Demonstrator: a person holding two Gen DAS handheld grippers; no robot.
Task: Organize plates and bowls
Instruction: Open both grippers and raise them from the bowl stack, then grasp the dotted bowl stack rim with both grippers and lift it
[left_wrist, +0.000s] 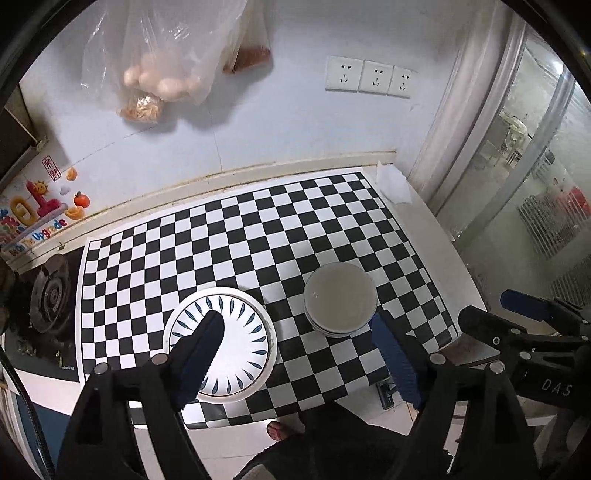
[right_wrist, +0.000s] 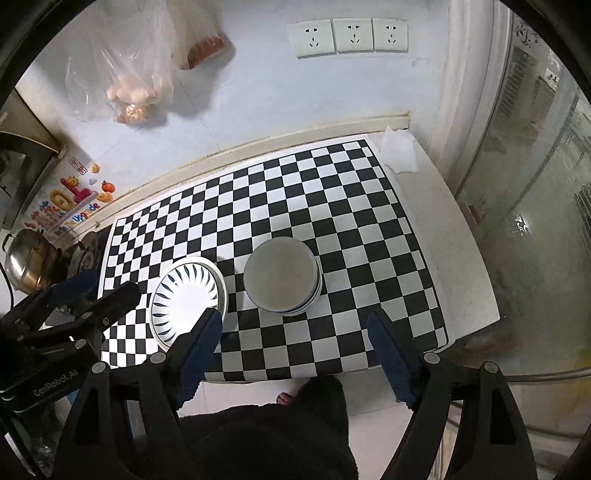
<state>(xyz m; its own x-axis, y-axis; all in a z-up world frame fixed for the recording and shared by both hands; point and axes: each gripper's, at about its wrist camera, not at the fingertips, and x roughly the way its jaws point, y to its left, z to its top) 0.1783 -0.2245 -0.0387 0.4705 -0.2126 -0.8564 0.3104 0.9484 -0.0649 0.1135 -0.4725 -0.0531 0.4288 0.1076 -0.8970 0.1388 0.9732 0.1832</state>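
Observation:
A stack of white plates with a blue petal pattern (left_wrist: 236, 343) (right_wrist: 186, 295) lies near the front of the checkered mat (left_wrist: 240, 229) (right_wrist: 258, 192). To its right stands a stack of grey-white bowls (left_wrist: 340, 297) (right_wrist: 281, 276). My left gripper (left_wrist: 295, 332) is open and empty, held high above the counter's front, its left finger over the plates. My right gripper (right_wrist: 295, 332) is open and empty, also high above the front edge. The right gripper also shows in the left wrist view (left_wrist: 517, 314), and the left gripper shows in the right wrist view (right_wrist: 81, 291).
A gas stove burner (left_wrist: 51, 291) sits left of the mat, with a steel pot (right_wrist: 26, 262) beside it. Plastic bags with eggs (left_wrist: 162, 81) hang on the back wall by three sockets (left_wrist: 369, 77). A white tissue (right_wrist: 399, 151) lies at the back right corner. A glass door (left_wrist: 535, 184) stands at right.

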